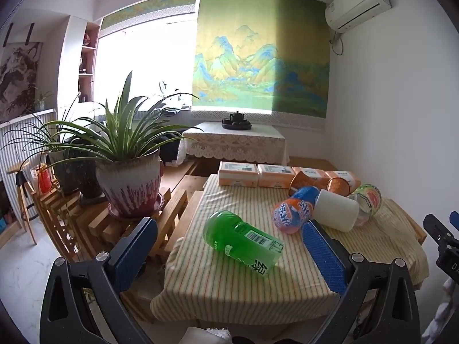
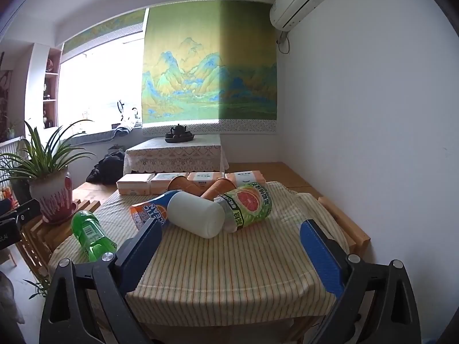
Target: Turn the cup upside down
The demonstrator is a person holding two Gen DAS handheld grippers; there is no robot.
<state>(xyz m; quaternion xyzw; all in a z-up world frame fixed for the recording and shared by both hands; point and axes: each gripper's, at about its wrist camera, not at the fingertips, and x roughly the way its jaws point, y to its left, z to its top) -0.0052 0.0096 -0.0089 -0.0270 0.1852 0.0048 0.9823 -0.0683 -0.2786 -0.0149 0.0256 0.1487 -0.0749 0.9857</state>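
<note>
Right now I'm holding both tools back at the near edge of the striped tablecloth point(image 2: 229, 272), nothing grasped: the left gripper point(image 1: 229, 240) and right gripper point(image 2: 231, 243) both gape wide. My target, the white cup point(image 2: 198, 215), lies on its side mid-table, wedged between the orange-and-blue bottle point(image 2: 149, 212) and the grapefruit bottle point(image 2: 249, 203) (touching both, I think). So this looks like the approach step. Next I'd reach the right tool in around the cup's body, then rotate it mouth-down.
</note>
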